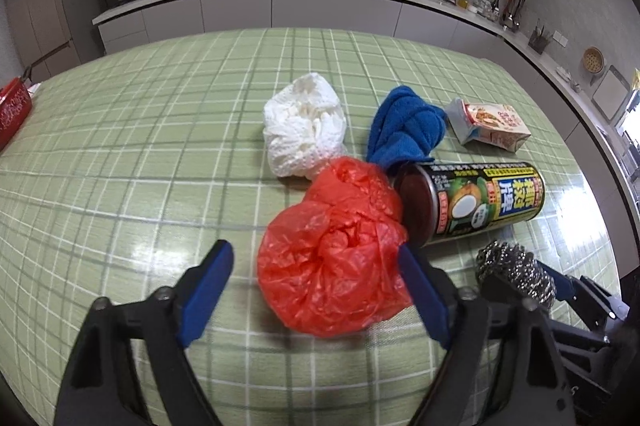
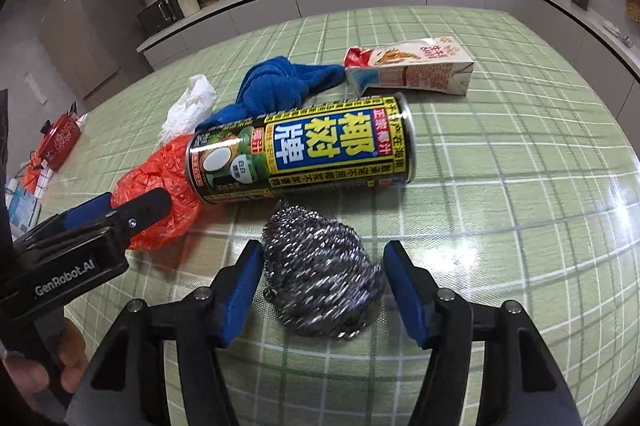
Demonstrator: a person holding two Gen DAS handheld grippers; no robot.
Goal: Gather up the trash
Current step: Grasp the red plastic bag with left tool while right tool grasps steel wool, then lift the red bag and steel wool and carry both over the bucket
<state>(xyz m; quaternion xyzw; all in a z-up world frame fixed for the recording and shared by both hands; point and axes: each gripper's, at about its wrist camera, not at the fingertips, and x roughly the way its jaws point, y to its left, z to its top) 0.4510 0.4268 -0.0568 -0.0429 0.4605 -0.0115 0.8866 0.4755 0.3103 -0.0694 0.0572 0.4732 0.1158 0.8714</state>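
Straddling the red bag (image 1: 334, 254), my left gripper (image 1: 316, 286) has its two blue pads on either side of it: the right pad (image 1: 420, 290) touches the crumpled plastic, the left pad (image 1: 208, 290) stands clear with bare cloth between. So the jaws are part open and nothing is clamped. My right gripper (image 2: 322, 290) sits around the steel scourer (image 2: 320, 274); its left pad (image 2: 244, 290) is against the wire, the right pad (image 2: 404, 290) just beside it, not pressing that I can see.

Six pieces of trash lie close together on the green checked tablecloth (image 1: 120, 146): one red bag, one scourer, one drink can (image 2: 300, 150) on its side just behind both, one blue rag (image 1: 404, 130), one white paper wad (image 1: 304, 130) and one flattened carton (image 2: 408, 70) farthest back. The bag touches the can's end. One red tin (image 1: 14, 110) sits apart at the table's left edge.
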